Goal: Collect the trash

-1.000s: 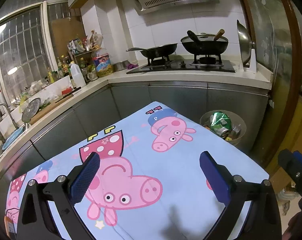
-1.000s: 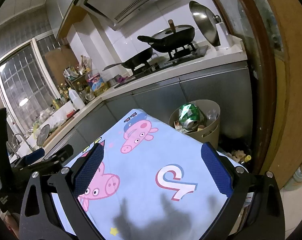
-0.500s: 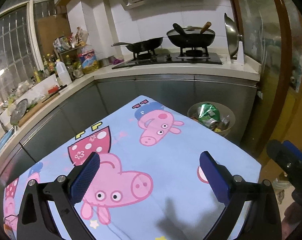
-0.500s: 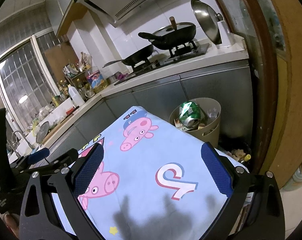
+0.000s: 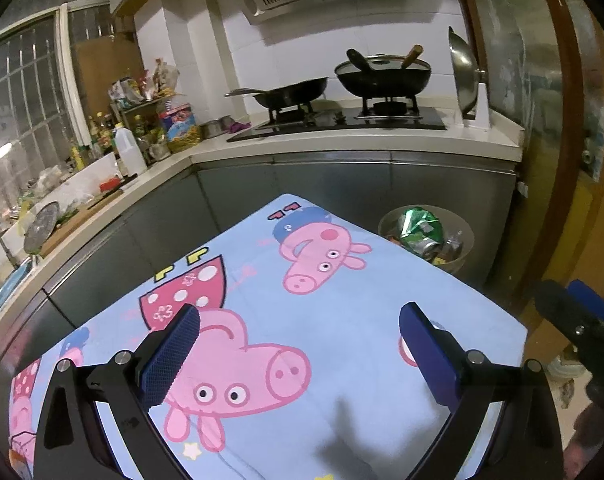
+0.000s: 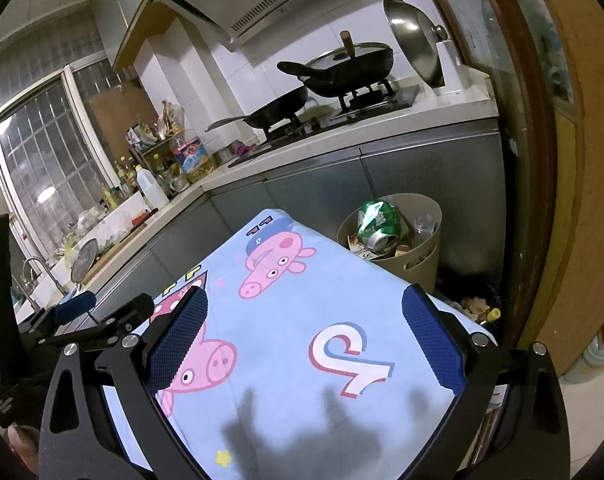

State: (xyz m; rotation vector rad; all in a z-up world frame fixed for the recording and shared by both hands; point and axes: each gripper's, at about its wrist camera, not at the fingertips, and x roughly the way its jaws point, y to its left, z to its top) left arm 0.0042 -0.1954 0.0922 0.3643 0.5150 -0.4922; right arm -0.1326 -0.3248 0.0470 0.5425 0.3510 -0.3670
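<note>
A beige trash bin stands on the floor past the table's far right corner; it also shows in the left wrist view. It holds a crushed green can, a clear bottle and other scraps. My left gripper is open and empty above the cartoon-pig tablecloth. My right gripper is open and empty above the same cloth, to the right of the left gripper.
Grey kitchen cabinets and a counter wrap the back and left, with a stove, two pans, bottles and a sink. A wooden door frame stands at right. Small litter lies on the floor near the bin.
Both grippers have stayed open and empty. The left wrist view has drifted, shifting the counter and bin slightly; the right wrist view has barely changed.
</note>
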